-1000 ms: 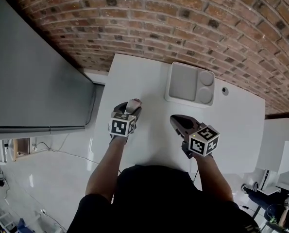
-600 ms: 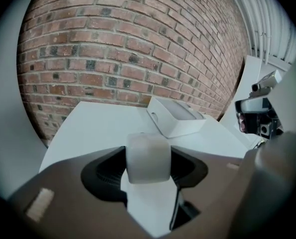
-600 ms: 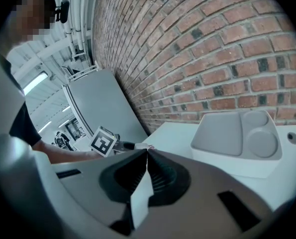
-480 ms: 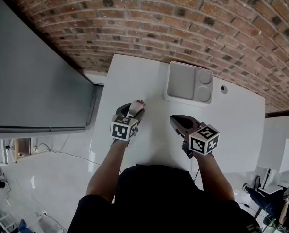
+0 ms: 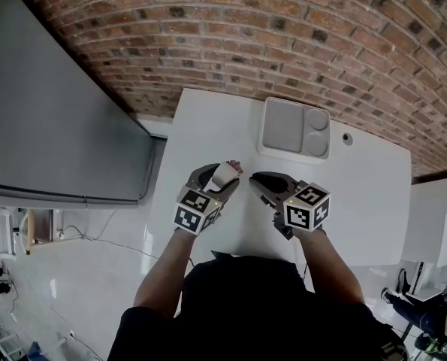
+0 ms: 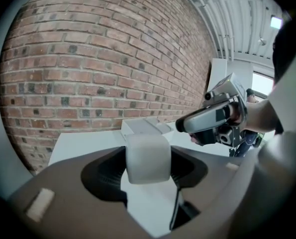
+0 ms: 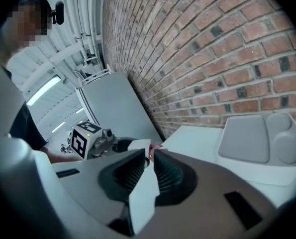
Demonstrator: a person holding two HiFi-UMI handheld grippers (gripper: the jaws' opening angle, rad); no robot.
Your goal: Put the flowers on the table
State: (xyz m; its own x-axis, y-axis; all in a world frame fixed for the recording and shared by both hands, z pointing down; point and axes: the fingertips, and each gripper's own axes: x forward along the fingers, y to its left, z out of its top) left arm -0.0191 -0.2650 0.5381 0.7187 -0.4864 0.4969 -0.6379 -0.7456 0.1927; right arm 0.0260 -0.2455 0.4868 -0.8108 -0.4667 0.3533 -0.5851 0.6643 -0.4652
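A small white pot [image 5: 222, 176] with a pink flower [image 5: 234, 164] at its tip is held off the white table [image 5: 208, 122] by my left gripper [image 5: 220, 179], which is shut on it. In the left gripper view the pot [image 6: 147, 158] fills the gap between the jaws. My right gripper [image 5: 255, 179] is shut and holds nothing, just right of the pot and pointing toward it. The right gripper view shows its jaws [image 7: 150, 156] together, with the pot [image 7: 140, 144] and the flower [image 7: 156, 146] just beyond them.
A grey tray [image 5: 283, 126] with one square and two round hollows sits at the table's far side, near the brick wall [image 5: 283, 43]. A small dark round fitting [image 5: 348, 138] lies right of it. A big grey panel [image 5: 50, 126] stands left of the table.
My left gripper has risen and moved right with the pot, closer to the right gripper. The right gripper has shifted a little to the left.
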